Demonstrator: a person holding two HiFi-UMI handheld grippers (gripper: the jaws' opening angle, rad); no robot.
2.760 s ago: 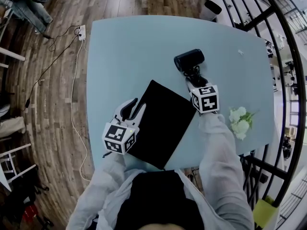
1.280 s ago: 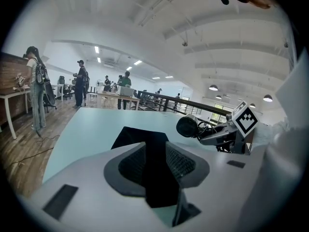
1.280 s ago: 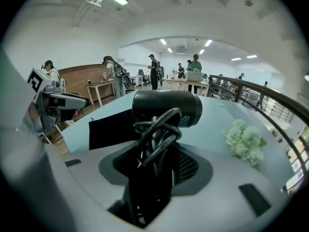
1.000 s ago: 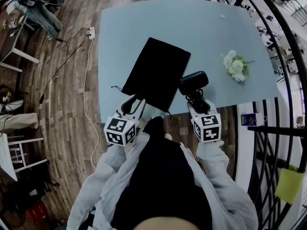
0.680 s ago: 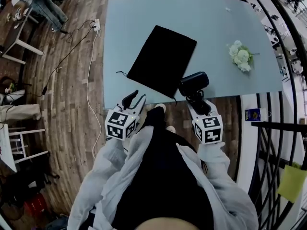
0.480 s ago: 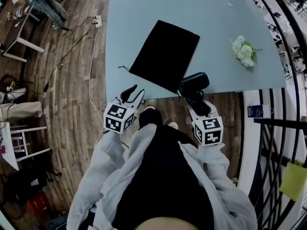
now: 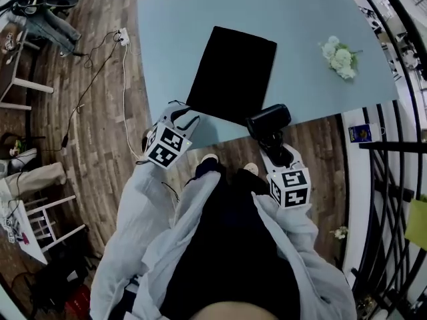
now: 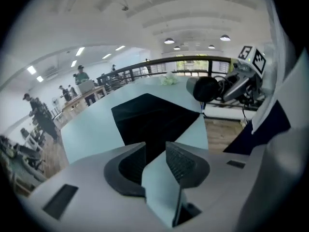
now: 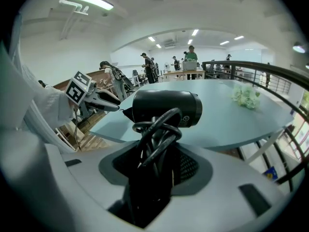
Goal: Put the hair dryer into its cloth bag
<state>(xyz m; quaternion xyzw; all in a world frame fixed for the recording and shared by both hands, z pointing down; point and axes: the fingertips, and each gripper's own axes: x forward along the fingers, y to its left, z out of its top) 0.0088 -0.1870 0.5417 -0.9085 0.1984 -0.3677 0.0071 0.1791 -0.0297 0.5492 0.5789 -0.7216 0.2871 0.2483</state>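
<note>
Head view: we hold the left gripper (image 7: pixel 185 117) at the near edge of the table (image 7: pixel 300 32), jaws spread with nothing between them. The cloth bag (image 7: pixel 233 72) lies flat at its 1 o'clock. The right gripper (image 7: pixel 275 149) pinches the hair dryer (image 7: pixel 268 120) by its cord-wrapped handle, just beside the bag's 5 o'clock corner.

Pale blue table (image 7: pixel 173 19), black cloth bag (image 7: pixel 232 74), white flowers (image 7: pixel 340 57)
</note>
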